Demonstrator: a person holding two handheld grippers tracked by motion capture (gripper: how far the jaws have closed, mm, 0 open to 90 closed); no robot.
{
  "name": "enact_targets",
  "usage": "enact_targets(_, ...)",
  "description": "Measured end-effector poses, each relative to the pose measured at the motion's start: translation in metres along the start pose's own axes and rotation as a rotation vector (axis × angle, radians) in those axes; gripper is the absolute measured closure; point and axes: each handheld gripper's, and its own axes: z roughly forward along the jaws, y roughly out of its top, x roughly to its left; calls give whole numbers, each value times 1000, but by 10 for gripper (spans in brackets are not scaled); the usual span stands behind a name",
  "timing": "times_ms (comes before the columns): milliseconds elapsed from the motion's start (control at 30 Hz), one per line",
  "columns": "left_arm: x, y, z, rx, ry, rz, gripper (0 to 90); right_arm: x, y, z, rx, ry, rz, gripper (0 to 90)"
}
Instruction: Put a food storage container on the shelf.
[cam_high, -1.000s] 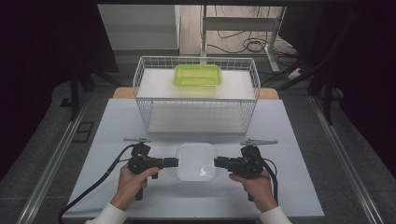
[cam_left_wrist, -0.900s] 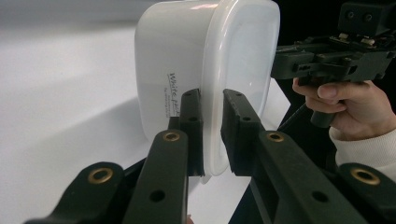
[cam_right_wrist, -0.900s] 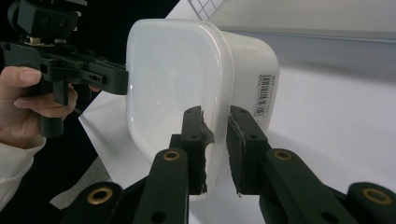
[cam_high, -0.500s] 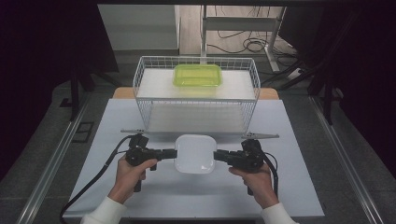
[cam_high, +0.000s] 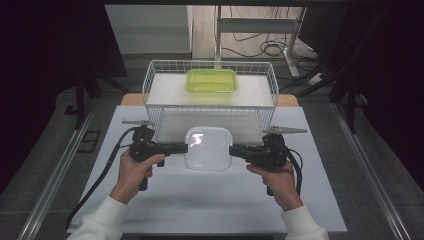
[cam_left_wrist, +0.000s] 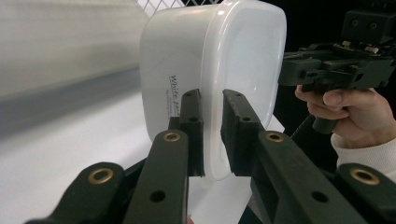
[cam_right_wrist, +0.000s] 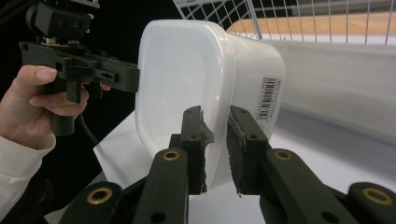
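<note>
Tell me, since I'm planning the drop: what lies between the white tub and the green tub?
In the high view, the wire basket's front wall and bare white liner separate the white tub from the green tub.

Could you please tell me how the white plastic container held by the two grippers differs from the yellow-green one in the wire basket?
The white translucent plastic container is clamped at its rim by the left gripper and right gripper; the yellow-green plastic container lies untouched inside the white wire basket. The white one looks squarer, the green one more oblong. Both have rounded corners.
</note>
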Motion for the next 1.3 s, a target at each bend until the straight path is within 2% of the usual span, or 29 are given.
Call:
enact_targets(333, -10, 21, -10, -18, 14, 34, 792, 7, 23, -4, -11, -9, -30, 760)
enact_targets(567, -11, 32, -14, -38, 7, 33, 792, 11, 38, -7, -19, -12, -54, 759)
enact_targets(1000, -18, 58, -19, -58, 11, 61, 793, 9, 63, -10, -32, -14, -80, 759)
enact_targets(1300, -22, 74, -21, -68, 23, 86, 795, 6, 73, -11, -43, -18, -79, 759)
